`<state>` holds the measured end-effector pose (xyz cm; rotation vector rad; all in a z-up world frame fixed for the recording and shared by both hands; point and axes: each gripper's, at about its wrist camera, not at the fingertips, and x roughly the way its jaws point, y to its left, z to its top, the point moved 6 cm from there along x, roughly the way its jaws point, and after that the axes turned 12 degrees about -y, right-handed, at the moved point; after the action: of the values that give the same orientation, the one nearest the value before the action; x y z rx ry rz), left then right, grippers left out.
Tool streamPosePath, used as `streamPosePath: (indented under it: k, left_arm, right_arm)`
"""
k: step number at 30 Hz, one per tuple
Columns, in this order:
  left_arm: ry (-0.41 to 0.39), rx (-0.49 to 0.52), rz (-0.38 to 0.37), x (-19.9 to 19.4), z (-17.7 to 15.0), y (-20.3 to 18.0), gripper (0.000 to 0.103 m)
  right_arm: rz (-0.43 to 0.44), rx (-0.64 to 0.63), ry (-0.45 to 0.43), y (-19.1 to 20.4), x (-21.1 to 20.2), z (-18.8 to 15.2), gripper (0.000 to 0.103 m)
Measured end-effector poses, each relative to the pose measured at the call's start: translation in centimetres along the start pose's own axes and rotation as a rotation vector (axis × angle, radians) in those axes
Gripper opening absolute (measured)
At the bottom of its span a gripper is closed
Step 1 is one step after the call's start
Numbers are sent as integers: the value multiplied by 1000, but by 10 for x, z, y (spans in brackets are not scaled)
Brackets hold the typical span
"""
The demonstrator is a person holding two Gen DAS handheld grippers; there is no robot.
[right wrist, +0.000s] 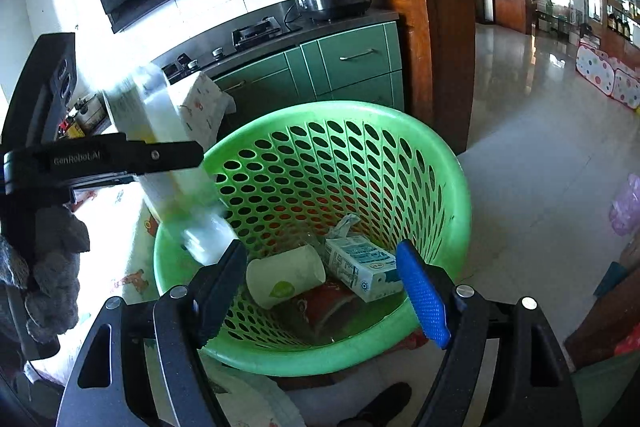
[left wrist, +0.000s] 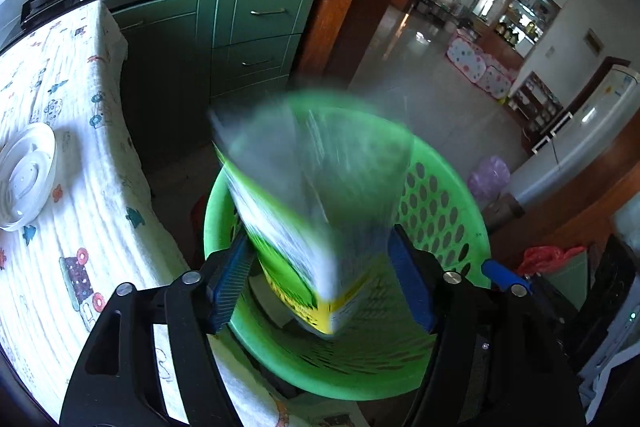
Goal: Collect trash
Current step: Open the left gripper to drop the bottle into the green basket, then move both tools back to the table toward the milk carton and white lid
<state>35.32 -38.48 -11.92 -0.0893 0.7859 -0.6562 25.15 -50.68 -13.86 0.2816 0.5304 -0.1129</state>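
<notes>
Carton (left wrist: 288,227) blurred between my left claw (left wrist: 320,279) pads, over the green basket (left wrist: 440,195).

Its long axis runs steeply, yellow end pointing down into the basket, top leaning away from me. I see both claws standing wide; the left pads do not press it. My right claw (right wrist: 320,291) is empty above the cup (right wrist: 284,281) and the milk box (right wrist: 360,265).

A desk (left wrist: 60,211) is standing under a white quilted cloth (left wrist: 80,99) printed with small cartoon figures, the cloth hanging over its edge. A white round lid (left wrist: 24,175) is lying on the cloth. Just beside the desk, a green perforated basket (right wrist: 448,187) is sitting over the pale tiled floor (right wrist: 532,163).
</notes>
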Motion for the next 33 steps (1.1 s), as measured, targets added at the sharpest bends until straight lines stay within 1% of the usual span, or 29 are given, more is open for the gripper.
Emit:
streamPosePath:
  k: [2,7,12,17,25,29,33]
  left_arm:
    - [-3,14,-2,-3,-1,-2,72]
    - [-26,33,-3,-18,-5,-5,72]
    - [-49,34,0,-37,-4,3,72]
    - [-76,45,25,-61,-4,15,72]
    - [-125,21,87,-112,-9,56,72]
    - [-158,6,146,-140,-11,87,72]
    - [-184,-33,202,-168,-13,120,72]
  right_arm:
    - [0,3,-7,1,-3,2,75]
    - [1,4,-20,5,-9,5,75]
    - [10,1,-32,14,-15,9,75]
    - [32,-7,-41,30,-20,14,75]
    - [94,-39,-46,68,-21,20,76]
    - [136,-71,-42,98,-17,23,77]
    - [176,-101,-36,129,-10,26,77]
